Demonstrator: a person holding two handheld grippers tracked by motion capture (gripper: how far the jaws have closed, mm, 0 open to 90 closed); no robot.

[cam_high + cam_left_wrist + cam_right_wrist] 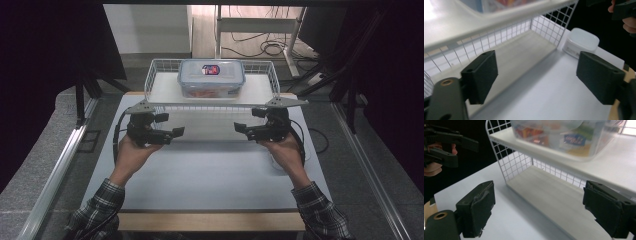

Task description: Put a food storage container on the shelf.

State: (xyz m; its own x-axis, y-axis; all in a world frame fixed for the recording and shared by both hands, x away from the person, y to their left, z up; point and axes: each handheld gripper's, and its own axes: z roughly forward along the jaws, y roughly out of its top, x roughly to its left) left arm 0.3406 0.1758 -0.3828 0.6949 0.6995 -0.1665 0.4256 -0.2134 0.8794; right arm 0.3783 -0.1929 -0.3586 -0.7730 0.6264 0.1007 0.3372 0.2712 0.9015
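Note:
A white wire shelf (162, 90) stands at the back of the table. On its upper deck sits a clear lidded food box (211, 77) with colourful contents, blurred in the right gripper view (564, 137). My left gripper (176, 133) hovers in front of the shelf's left end, jaws open and empty (539, 75), pointing under the upper deck at the lower board (524, 55). My right gripper (241, 128) hovers in front of the right end, also open and empty (541, 207). The two grippers face each other.
The white mat (210, 175) covers the table in front of the shelf, with a wooden edge at the front. A small white rounded box (581, 41) lies on the mat near the shelf's right end, close to the right hand. Metal rails and cables surround the table.

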